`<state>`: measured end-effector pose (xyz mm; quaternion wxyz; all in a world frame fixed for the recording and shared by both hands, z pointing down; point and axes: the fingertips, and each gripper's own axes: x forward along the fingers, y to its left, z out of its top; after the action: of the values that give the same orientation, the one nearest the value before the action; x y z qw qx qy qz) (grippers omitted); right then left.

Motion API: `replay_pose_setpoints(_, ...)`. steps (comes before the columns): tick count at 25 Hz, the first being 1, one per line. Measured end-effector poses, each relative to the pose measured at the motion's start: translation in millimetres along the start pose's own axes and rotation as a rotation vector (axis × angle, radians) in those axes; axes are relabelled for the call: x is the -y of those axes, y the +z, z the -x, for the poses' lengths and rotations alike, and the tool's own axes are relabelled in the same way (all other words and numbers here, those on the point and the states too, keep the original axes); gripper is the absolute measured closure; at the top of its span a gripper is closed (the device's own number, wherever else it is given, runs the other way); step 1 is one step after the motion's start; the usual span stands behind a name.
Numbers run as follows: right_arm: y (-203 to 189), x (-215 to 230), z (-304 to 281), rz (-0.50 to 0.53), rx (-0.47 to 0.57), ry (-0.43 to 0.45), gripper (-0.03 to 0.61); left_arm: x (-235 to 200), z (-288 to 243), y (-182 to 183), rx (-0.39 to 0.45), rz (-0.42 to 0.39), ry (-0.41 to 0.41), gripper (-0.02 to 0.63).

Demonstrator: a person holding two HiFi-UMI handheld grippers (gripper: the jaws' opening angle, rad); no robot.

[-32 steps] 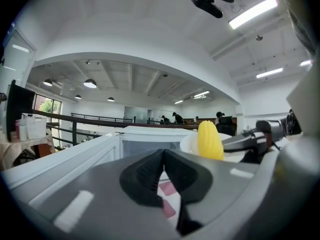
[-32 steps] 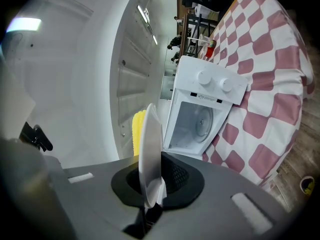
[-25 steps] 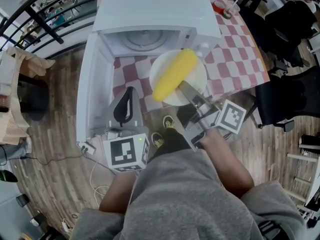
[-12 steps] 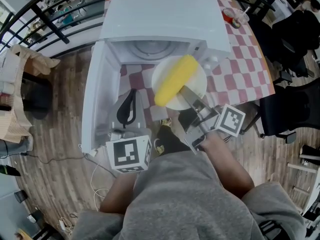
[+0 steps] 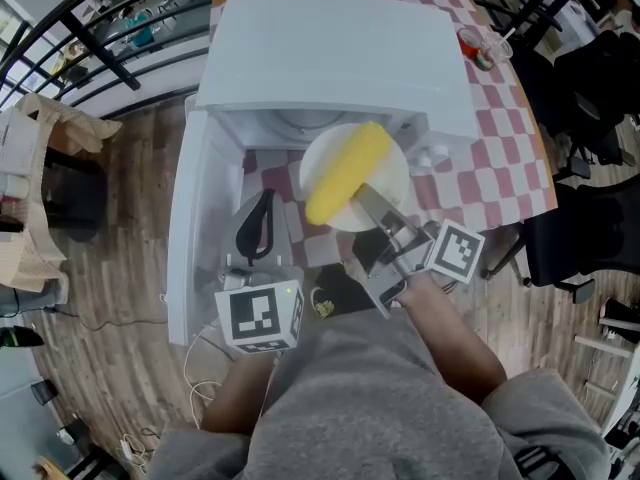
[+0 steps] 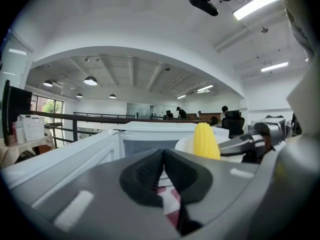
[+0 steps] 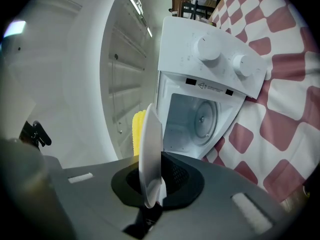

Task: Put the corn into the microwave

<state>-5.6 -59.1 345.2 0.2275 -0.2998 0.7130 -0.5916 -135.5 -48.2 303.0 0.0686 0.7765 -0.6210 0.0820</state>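
Clenched on nothing, the left gripper (image 5: 258,220) sat low at the left, its black jaws pressed together in its own view (image 6: 162,156) with only checked cloth showing beneath them; it pointed along the inside of the open door (image 5: 190,228), which swung out to the left of the white microwave (image 5: 335,58); the oven's cavity stood open toward the person, and the right gripper view showed the round turntable (image 7: 202,118) inside it, below two knobs on the control panel (image 7: 220,54); just in front of that opening a white plate (image 5: 390,163) was held in the air, and the corn (image 5: 347,173), a yellow cob, lay across it slantwise; whether the plate's far edge had crossed into the cavity could not be told; the right gripper (image 5: 368,196) grasped the plate by its near rim, the jaws closed on the thin white edge (image 7: 150,149) with the cob (image 7: 136,131) showing behind it; farther right a red-and-white checked tablecloth (image 5: 490,158) covered the table, a cup (image 5: 478,48) stood near its far corner, and a black office chair (image 5: 590,208) sat beside it on the wooden floor (image 5: 110,298).
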Motion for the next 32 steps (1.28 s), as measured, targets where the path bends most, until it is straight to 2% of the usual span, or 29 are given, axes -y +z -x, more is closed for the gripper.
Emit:
replay_pose_setpoints(22, 11, 89, -57, -0.058, -0.026, -0.008, 0.574, -25, -57, -40, -0.123, -0.019, 0.055, 0.603)
replay_pose_setpoints(26, 15, 104, -72, -0.059, -0.020, 0.001, 0.574, -31, -70, -44, -0.135, -0.016, 0.062, 0.603)
replay_pose_setpoints(32, 23, 132, -85, -0.094, -0.009, -0.032, 0.574, -30, -90, -45, -0.139, -0.027, 0.066, 0.603)
